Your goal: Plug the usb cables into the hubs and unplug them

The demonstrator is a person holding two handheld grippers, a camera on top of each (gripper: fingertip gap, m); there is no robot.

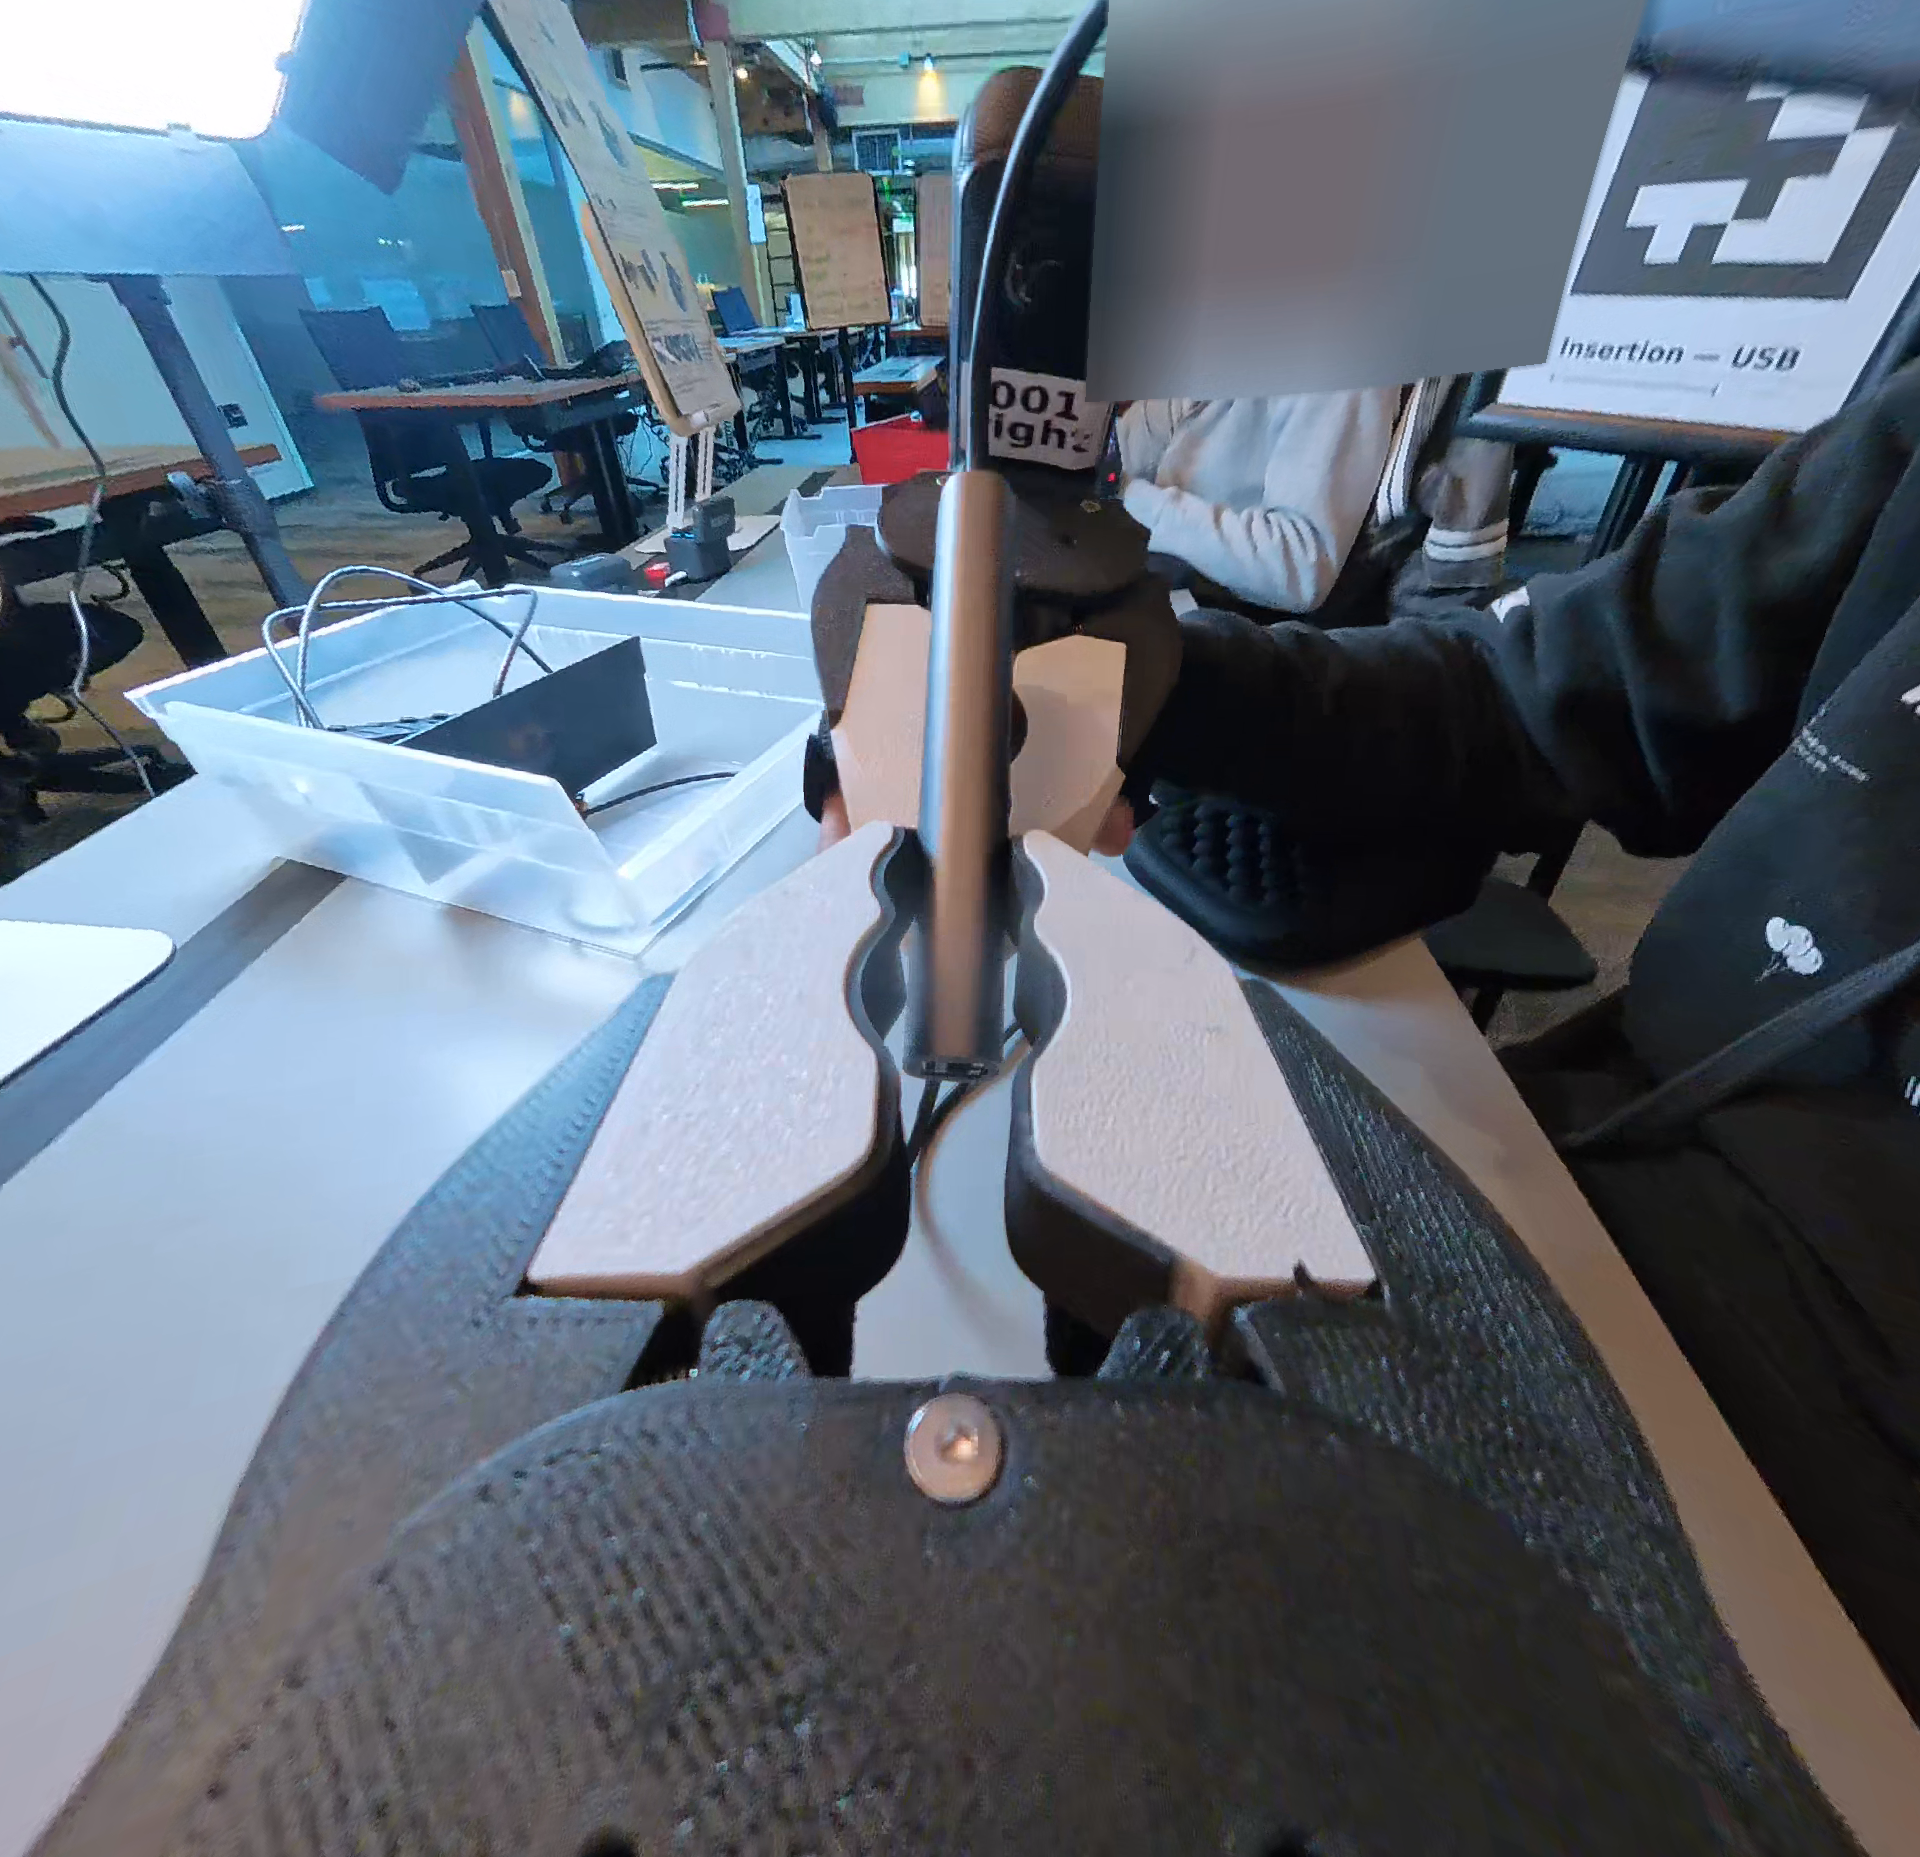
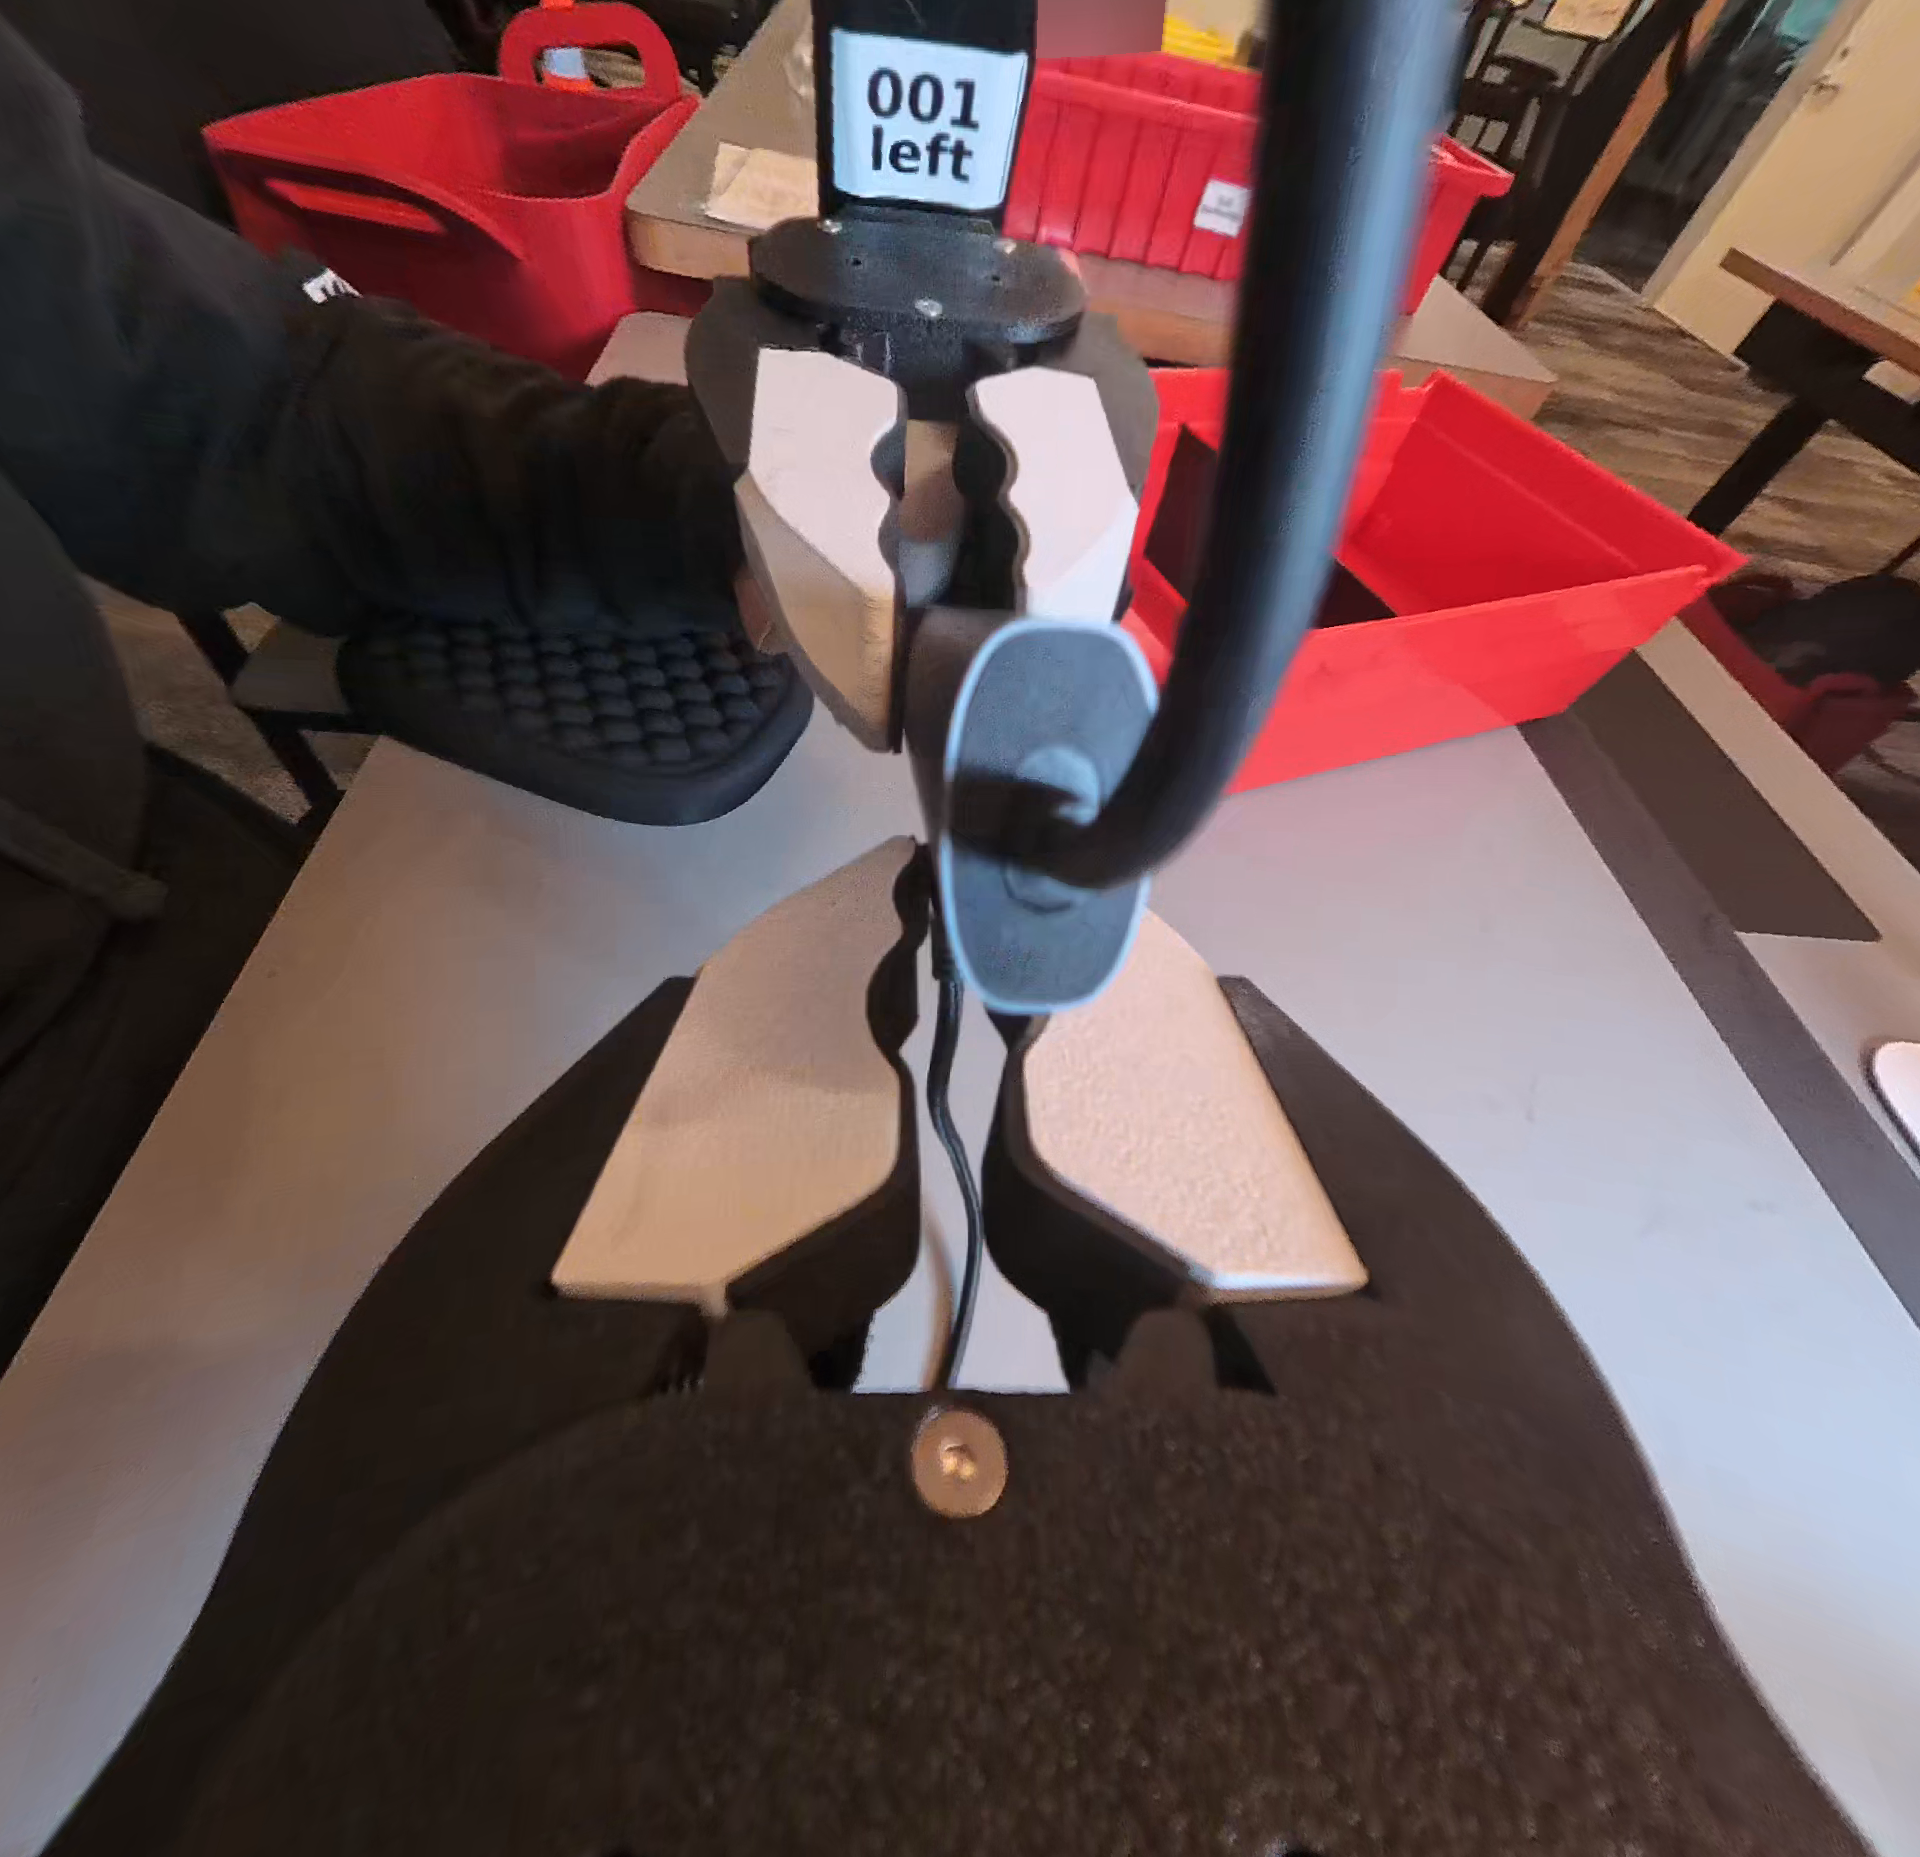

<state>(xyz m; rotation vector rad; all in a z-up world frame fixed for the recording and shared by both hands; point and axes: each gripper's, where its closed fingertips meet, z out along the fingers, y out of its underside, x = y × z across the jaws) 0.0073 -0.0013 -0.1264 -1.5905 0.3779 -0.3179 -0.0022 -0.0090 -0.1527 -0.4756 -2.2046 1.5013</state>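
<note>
USB hub (image 1: 961, 768): a slim dark grey bar held upright in the air between the two grippers, over the grey table (image 1: 312, 1132); seen end-on from the right wrist view (image 2: 1044, 820) as a rounded dark face with a pale rim.
Left gripper (image 1: 958, 966): fingers (image 1: 748, 1059) pressed in on the hub's near end, pinching it between the wavy black pads; in the right wrist view it faces the camera (image 2: 935, 602) just beyond the hub.
Right gripper (image 2: 956, 934): fingers (image 2: 748, 1101) drawn together on the hub's near end, with a thin black cable (image 2: 961, 1184) running back between them; whether they pinch the hub body or the cable's plug I cannot tell. In the left wrist view it sits straight ahead (image 1: 966, 747), behind the hub.
Thick black cable (image 2: 1288, 353): leaves the hub's end face and curves upward, right of the right gripper's tips.
Gloved hands: a black glove (image 1: 1299, 758) holds the right gripper; another (image 2: 468, 560) holds the left.
White tray (image 1: 447, 768): ahead and left of the left gripper, holding cables and a black box.
Red bins (image 2: 1455, 602): beyond the right gripper, on the right.
</note>
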